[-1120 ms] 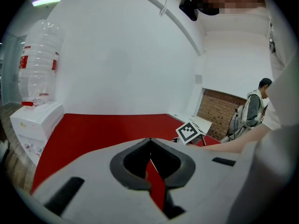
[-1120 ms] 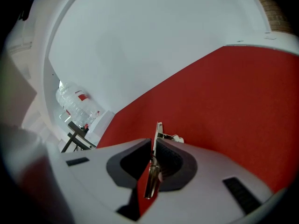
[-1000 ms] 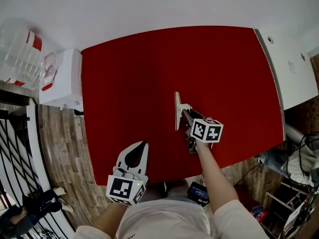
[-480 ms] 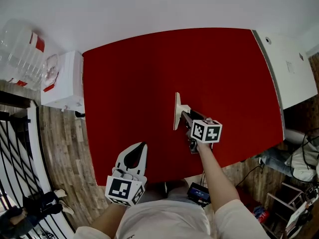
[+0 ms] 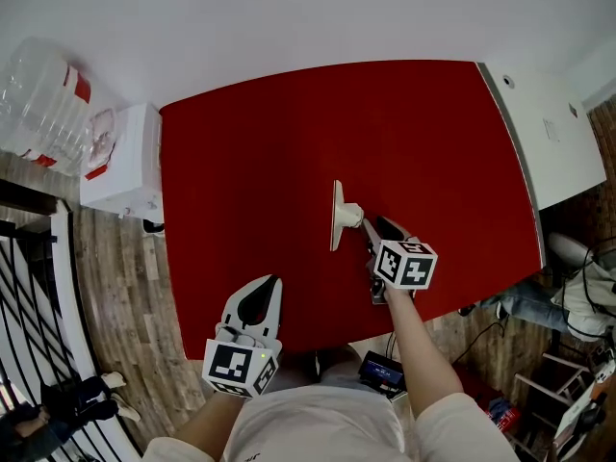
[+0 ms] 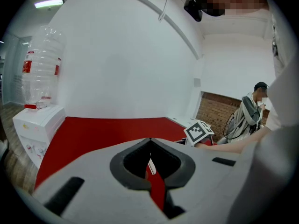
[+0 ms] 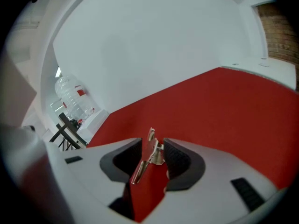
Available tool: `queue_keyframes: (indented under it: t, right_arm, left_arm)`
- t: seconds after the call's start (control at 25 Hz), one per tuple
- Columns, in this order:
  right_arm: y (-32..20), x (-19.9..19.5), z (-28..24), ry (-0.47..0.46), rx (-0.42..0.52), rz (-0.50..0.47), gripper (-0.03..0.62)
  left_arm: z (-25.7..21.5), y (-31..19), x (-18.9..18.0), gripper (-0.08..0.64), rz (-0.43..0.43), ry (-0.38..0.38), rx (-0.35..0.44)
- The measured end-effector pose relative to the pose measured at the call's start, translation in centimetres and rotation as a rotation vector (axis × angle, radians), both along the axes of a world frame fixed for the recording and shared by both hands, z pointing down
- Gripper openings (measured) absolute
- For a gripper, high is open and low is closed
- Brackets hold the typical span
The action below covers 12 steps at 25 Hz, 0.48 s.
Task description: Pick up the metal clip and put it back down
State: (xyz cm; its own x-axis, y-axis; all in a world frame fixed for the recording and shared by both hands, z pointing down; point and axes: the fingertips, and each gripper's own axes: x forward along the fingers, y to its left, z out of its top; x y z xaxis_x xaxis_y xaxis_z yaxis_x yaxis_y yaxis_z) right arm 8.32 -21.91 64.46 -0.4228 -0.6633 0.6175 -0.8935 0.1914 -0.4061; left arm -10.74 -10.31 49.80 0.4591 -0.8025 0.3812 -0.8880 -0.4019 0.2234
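The metal clip (image 5: 335,217) sits near the middle of the red table (image 5: 241,152). It is a thin, shiny silver strip standing on edge, with a small folded handle pointing to the near right. The right gripper (image 5: 372,227) has just been opening its jaws. They stand wide with the clip between them, not clamped. The left gripper (image 5: 275,283), over the table's near edge, has its jaws together on nothing.

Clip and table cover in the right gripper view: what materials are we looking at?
Clip: looks like bare metal, polished, since it is silvery with bright glints along its edges. Table cover: probably cloth or felt with a matte finish. It is an even red with no shine, though any weave is too fine to make out.
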Motion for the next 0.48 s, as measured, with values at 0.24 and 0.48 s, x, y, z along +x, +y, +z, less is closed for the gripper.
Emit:
queue_keyframes:
  t: [0.24,0.48]
  right_arm:
    - [3.1,-0.5,-8.5,0.022,0.152,-0.051,0.129]
    - [7.6,-0.2,-15.6,0.077,0.281,-0.042,0.012]
  left_arm:
    - [-1.8,0.5,1.4,0.003,0.018,0.032,0.023]
    - [-4.6,1.5,2.3,0.003,0.03,0.009,0.081]
